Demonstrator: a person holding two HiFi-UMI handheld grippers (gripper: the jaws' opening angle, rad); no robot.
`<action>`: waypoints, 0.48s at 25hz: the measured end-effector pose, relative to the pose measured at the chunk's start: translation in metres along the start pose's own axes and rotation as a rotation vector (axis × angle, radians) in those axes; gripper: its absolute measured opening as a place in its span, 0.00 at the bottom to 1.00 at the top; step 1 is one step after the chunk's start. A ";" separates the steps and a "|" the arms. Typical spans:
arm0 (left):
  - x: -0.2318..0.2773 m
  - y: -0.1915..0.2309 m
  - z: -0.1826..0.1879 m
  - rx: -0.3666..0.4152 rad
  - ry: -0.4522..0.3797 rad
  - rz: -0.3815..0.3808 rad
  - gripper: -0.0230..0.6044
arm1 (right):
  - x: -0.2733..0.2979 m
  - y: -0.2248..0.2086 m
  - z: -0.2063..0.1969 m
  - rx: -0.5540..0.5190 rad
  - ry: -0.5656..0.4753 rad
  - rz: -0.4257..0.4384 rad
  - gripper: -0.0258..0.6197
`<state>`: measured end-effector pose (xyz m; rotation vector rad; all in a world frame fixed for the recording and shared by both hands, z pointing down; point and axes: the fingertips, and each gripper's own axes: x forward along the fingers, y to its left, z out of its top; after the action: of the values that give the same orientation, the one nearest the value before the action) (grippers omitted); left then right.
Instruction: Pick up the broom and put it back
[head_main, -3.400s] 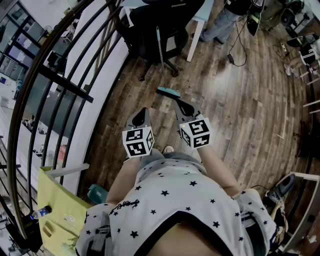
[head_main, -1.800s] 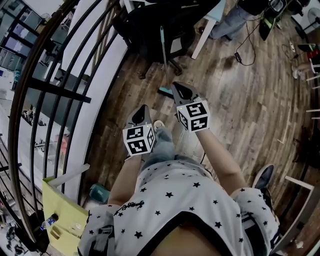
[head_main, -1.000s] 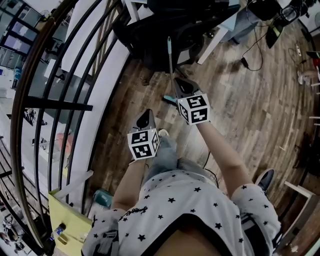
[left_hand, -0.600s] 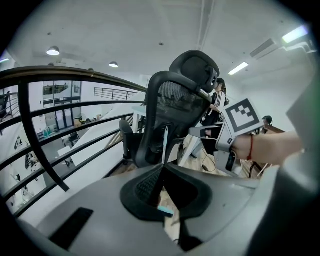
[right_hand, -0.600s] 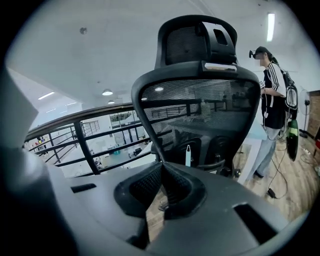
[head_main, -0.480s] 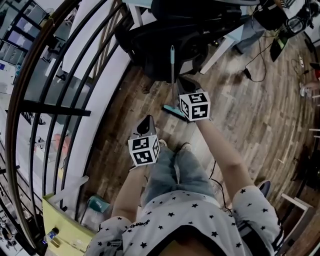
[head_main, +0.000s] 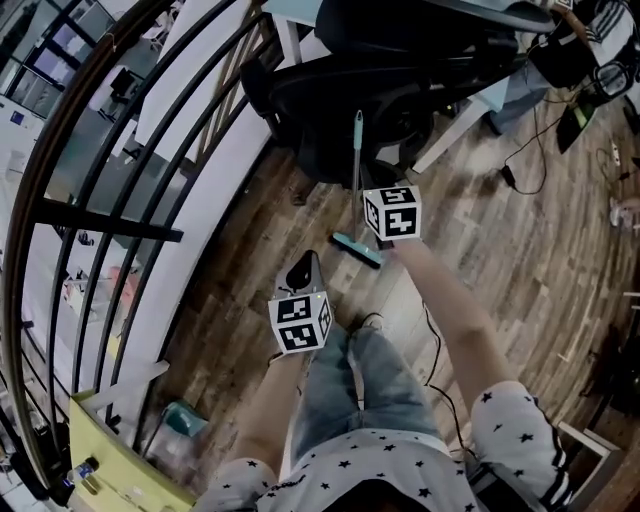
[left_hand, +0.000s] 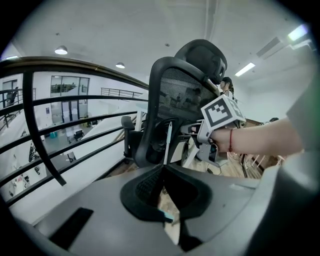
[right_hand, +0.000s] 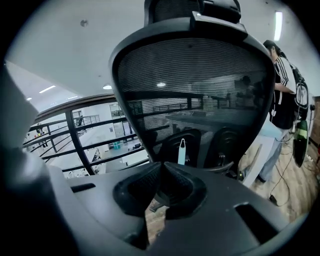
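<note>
The broom leans against the back of a black office chair (head_main: 400, 90). Its teal head (head_main: 357, 250) rests on the wood floor and its thin pale handle (head_main: 358, 150) rises toward the seat. My right gripper (head_main: 372, 192) is just to the right of the handle, not touching it. In the right gripper view the handle's top (right_hand: 182, 150) shows just beyond its tips (right_hand: 162, 166). Those jaws are starting to open, tips still together, nothing between them. My left gripper (head_main: 303, 268) is shut and empty, lower left of the broom head; its own view shows the handle (left_hand: 168, 142) ahead.
A curved black railing (head_main: 120, 150) with glass runs along the left. A white desk leg (head_main: 450, 135) and cables (head_main: 510, 175) lie right of the chair. A yellow object (head_main: 120, 470) sits at the lower left. A person in a striped shirt (right_hand: 282, 95) stands beyond the chair.
Both grippers have moved forward and down toward the chair. The right one has closed in on the broom handle; the left one trails behind it. The broom stays leaning in place.
</note>
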<state>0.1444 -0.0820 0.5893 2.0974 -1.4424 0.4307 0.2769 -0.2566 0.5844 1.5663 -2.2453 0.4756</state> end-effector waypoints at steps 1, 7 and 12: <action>0.003 0.001 -0.001 0.000 -0.001 0.002 0.05 | 0.007 -0.002 -0.003 -0.002 0.009 -0.002 0.07; 0.022 0.012 -0.008 -0.009 -0.013 0.022 0.05 | 0.047 -0.023 -0.013 -0.013 0.033 -0.038 0.15; 0.034 0.024 -0.019 -0.011 -0.005 0.035 0.05 | 0.077 -0.030 -0.018 -0.055 0.050 -0.049 0.23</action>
<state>0.1362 -0.1027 0.6294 2.0690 -1.4829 0.4307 0.2827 -0.3214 0.6391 1.5611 -2.1594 0.4305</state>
